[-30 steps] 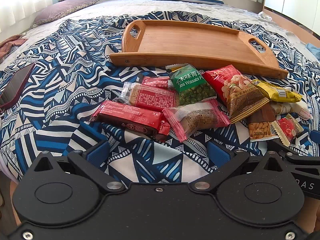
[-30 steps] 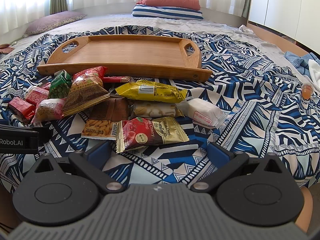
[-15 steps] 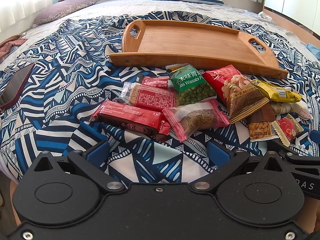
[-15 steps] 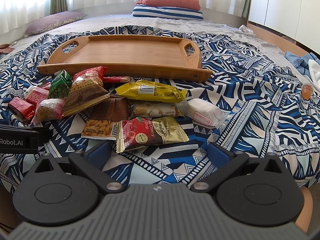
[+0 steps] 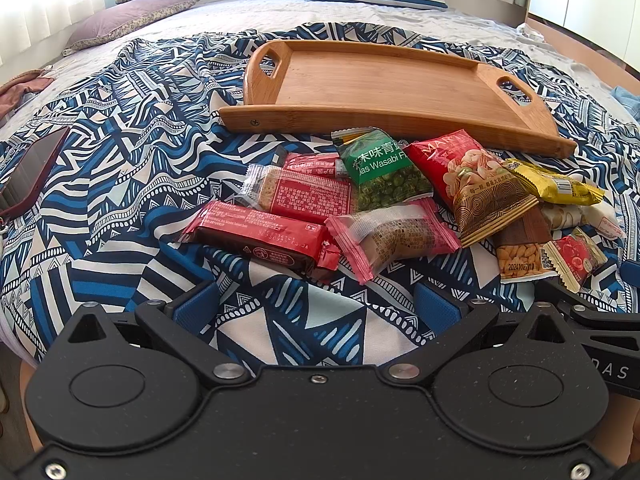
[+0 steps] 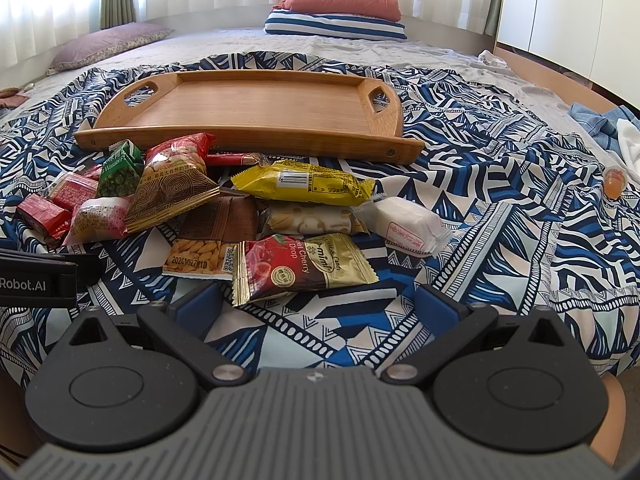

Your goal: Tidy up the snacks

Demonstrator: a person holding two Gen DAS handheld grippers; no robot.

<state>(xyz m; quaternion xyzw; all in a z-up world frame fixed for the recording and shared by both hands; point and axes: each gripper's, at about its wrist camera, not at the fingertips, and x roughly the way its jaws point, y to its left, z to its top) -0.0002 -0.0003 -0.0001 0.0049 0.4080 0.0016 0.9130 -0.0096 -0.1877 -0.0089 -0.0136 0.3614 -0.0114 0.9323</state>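
Blue-padded, the left gripper (image 5: 316, 304) and right gripper (image 6: 316, 304) both gape wide and hold nothing, poised over the patterned cloth (image 5: 120, 184) just short of the snack packets (image 6: 224, 220) heaped before the wooden tray (image 6: 256, 100).

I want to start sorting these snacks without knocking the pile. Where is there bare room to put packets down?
The wooden tray is bare from handle to handle. Bare blanket lies right of the white packet, and more left of the red bar, toward the phone. Between the tray's near rim and both open grippers, packets overlap tightly.
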